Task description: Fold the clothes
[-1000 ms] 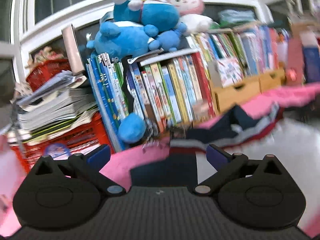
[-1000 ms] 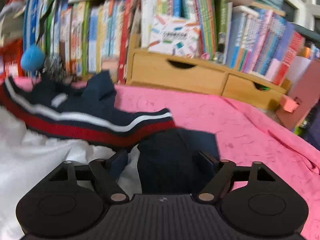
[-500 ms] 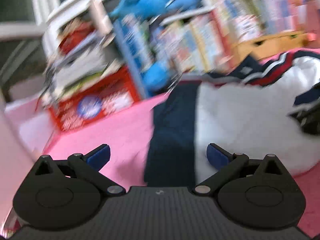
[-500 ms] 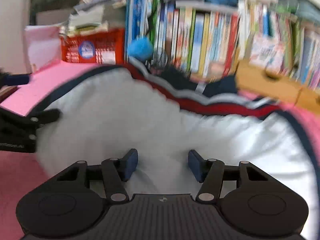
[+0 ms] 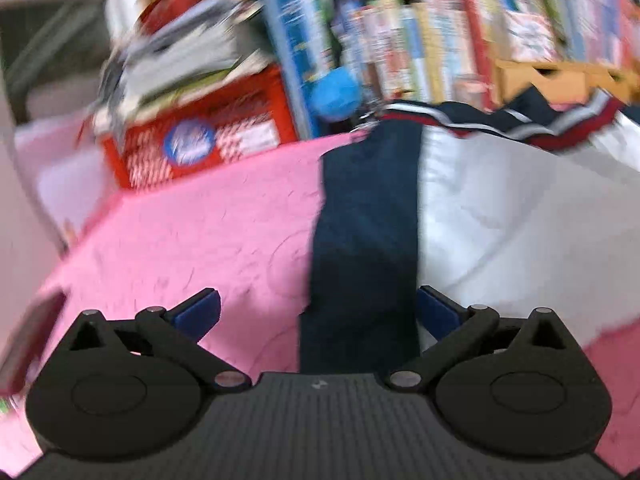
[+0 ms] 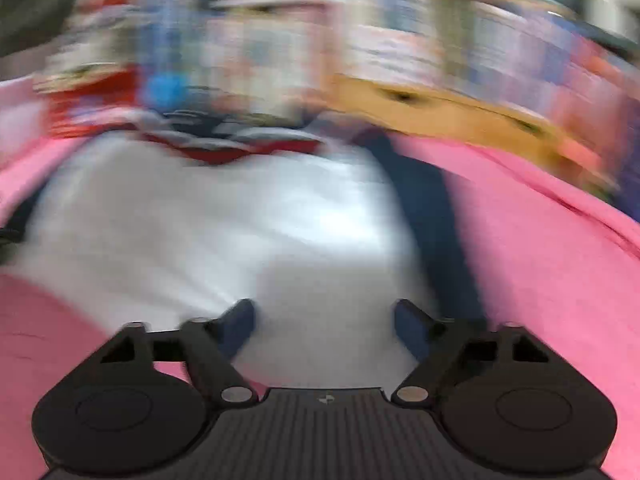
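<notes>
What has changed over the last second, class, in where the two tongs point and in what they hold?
Both views swung from the far striped collar end to the shirt's near hem. The left tongs now straddle its navy side panel by the pink cloth; the right tongs moved from a navy part onto the white body. Nothing was gripped or released. Both stayed open, and the shirt stayed lying flat.

**Pink surface with the shirt on it**

I see a pink cloth-covered surface. On it lies a white shirt with navy side panels and a striped collar. At the far edge stand a red crate, upright books and wooden drawers.
</notes>
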